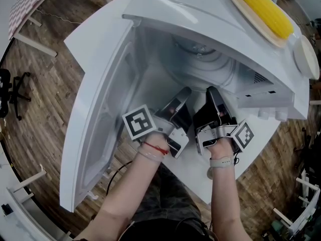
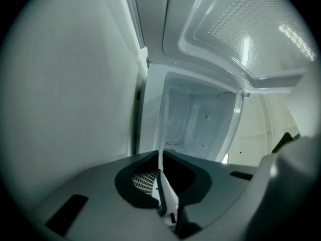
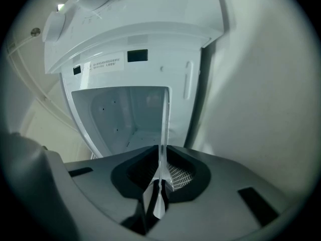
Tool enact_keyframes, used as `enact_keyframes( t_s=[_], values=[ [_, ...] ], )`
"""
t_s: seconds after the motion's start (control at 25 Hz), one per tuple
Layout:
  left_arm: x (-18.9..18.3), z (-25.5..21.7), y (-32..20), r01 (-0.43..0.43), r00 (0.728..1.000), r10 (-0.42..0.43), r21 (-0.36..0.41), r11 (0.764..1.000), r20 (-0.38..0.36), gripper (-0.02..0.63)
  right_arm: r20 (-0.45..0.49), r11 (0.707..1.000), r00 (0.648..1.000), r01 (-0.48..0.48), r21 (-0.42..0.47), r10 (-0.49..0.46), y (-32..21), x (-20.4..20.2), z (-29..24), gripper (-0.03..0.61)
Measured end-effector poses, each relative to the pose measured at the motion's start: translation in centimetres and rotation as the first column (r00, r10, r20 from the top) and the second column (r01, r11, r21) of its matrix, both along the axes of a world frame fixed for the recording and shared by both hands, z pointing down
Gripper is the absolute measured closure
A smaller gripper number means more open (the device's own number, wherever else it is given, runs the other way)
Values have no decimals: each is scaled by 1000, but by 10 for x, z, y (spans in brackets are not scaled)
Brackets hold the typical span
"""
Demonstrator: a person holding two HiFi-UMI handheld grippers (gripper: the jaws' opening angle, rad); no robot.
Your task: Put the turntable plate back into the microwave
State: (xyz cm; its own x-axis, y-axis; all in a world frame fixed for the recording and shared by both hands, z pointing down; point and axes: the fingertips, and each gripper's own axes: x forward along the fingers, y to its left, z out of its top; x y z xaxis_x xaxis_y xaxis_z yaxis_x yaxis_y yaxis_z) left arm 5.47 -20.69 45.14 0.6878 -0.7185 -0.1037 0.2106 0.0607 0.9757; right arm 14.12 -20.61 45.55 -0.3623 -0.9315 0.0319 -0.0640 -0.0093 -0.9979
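Observation:
The clear glass turntable plate hangs level in the mouth of the open white microwave, its far part inside the cavity. My left gripper is shut on the plate's near rim, and my right gripper is shut on the same rim just to its right. In the left gripper view the plate shows edge-on as a thin line running from the left gripper toward the cavity. The right gripper view shows the same plate edge pinched in the right gripper.
The microwave door stands swung wide open at the left. On top of the microwave lies a corn cob on a tray, with a white round dish beside it. The microwave stands on a white table.

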Motion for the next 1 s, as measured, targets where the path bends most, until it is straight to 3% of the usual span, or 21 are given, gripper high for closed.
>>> enact_keyframes(
  t_s=[0.4,1.0],
  values=[
    [1,1,-10,21,1000,-21,-4,1000,-7,577,-29,998,998,50,40,-49,7,-8,-7,526],
    [0,0,-12,46,999,-46,-4,999,-13,577,-28,998,999,38,47,-37,10,-8,-6,526]
  ],
)
